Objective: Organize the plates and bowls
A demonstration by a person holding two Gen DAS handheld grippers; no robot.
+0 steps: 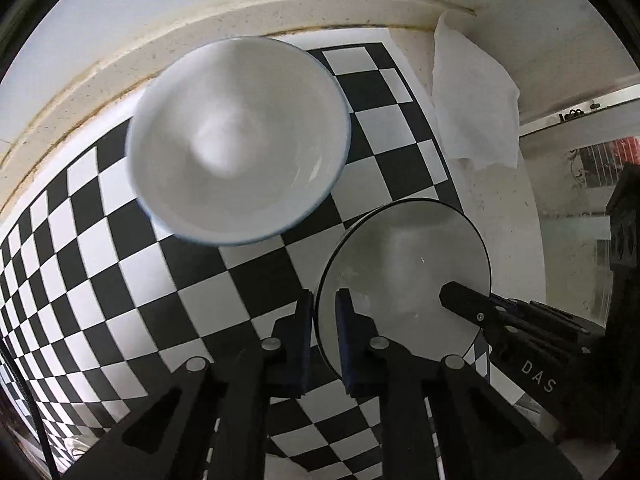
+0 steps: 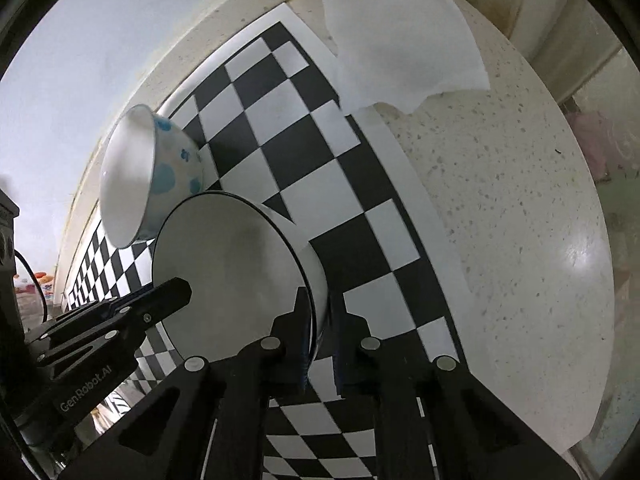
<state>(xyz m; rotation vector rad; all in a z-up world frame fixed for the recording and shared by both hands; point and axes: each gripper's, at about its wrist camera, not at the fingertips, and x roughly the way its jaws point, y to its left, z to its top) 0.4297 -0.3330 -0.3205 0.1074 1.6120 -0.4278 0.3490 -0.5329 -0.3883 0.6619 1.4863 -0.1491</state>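
Two claws clamp same black-rimmed plate (image 1: 404,264) by opposite rim edges: left claw (image 1: 325,312) pinches near rim, right claw (image 2: 320,316) pinches far side, likely sharing weight for level lift. Plate over checkered mat (image 1: 120,280) on worktop (image 2: 500,200). Blue-spotted bowl (image 2: 160,176) just beside plate. White cloth (image 2: 400,32) lies apart.

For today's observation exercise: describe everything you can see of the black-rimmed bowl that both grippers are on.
The black-rimmed bowl is round, white and glossy, apparently ceramic, with a thin black line round its rim. It looks empty. It sits upright on the checkered mat, in front of a blue-spotted bowl. The left gripper pinches one side of its rim, the right gripper the opposite side.
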